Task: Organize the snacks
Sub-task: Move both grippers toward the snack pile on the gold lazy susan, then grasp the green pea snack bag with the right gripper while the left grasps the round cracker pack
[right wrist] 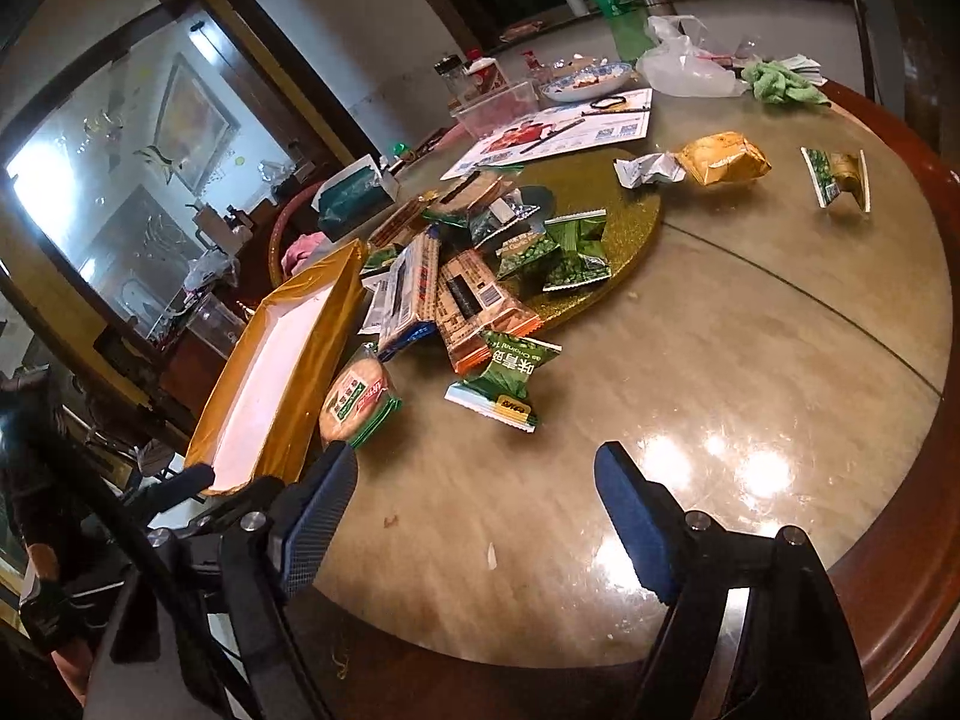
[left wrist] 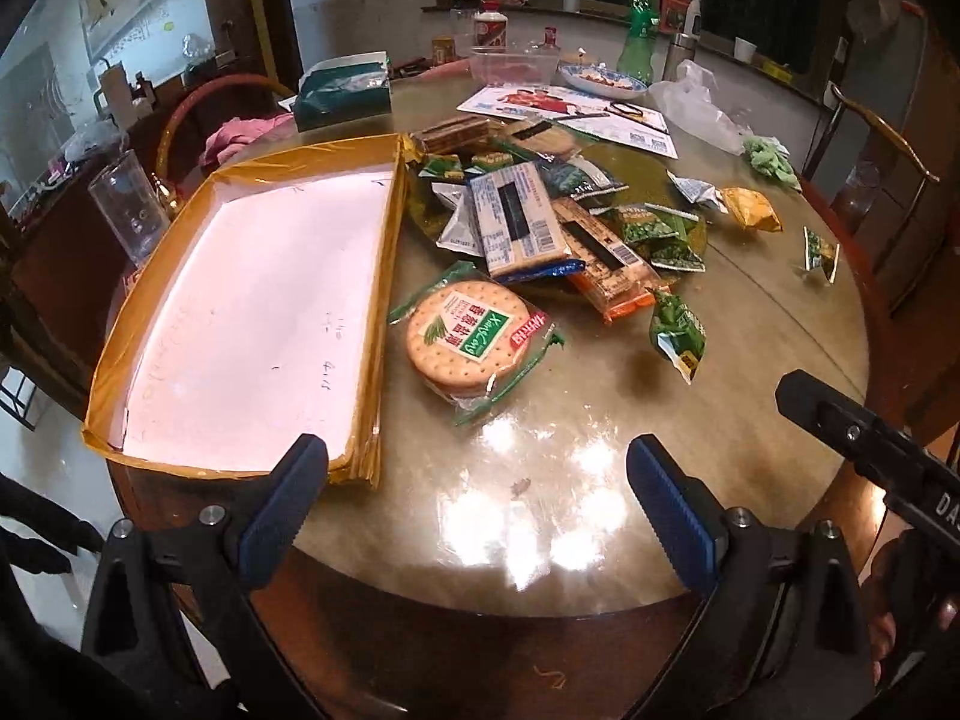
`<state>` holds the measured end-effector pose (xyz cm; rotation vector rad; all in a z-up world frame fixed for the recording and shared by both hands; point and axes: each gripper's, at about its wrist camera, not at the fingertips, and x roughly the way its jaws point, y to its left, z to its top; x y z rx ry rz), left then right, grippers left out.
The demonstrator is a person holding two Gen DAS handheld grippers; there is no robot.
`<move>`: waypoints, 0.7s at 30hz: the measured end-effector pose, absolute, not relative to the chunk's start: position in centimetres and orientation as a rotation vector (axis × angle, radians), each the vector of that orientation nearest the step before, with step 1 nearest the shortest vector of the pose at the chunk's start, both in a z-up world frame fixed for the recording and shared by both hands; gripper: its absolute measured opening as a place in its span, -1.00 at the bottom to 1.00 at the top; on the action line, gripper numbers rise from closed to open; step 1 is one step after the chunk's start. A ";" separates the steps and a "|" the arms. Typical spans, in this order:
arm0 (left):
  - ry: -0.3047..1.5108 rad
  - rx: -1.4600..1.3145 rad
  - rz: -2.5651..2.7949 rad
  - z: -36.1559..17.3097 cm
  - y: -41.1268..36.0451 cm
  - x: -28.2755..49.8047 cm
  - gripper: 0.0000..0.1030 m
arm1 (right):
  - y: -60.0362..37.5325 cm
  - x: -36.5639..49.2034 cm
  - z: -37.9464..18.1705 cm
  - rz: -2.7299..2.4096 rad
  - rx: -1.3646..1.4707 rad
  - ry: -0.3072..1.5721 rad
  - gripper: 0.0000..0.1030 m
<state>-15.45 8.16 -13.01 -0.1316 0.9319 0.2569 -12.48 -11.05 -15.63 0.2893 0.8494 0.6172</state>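
Observation:
A gold-rimmed box lid (left wrist: 384, 276) with a pale inside lies on the table's left; it also shows in the right wrist view (right wrist: 294, 372). A round cracker pack (left wrist: 468, 336) (right wrist: 357, 402) lies just right of it. A pile of long cracker packs (left wrist: 519, 222) (right wrist: 468, 300) and green pea packets (left wrist: 678, 327) (right wrist: 507, 381) sits on a gold disc (right wrist: 624, 228). My left gripper (left wrist: 477, 468) is open and empty above the near table edge. My right gripper (right wrist: 474, 480) is open and empty, near the cracker pack.
A yellow packet (right wrist: 723, 159), a foil wrapper (right wrist: 648, 168) and a green packet (right wrist: 837, 177) lie at the right. A tissue box (left wrist: 342, 90), a bottle (left wrist: 639, 30), a bowl (left wrist: 603, 81), a leaflet (left wrist: 570, 108) and a plastic bag (left wrist: 696, 105) stand at the back. A glass (left wrist: 129, 213) stands left.

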 end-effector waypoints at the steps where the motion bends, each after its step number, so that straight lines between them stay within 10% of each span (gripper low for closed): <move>1: 0.932 -0.133 0.262 -13.0 8.3 -15.4 0.93 | -11.0 -12.4 -15.6 0.617 0.290 0.849 0.55; 14: 0.981 -0.206 0.211 -13.8 9.3 -13.4 0.92 | -10.3 -10.2 -16.2 0.577 0.302 0.872 0.54; 21: 0.977 -0.274 0.196 -12.8 10.4 -12.5 0.80 | -7.8 -5.2 -19.9 0.526 0.386 0.992 0.10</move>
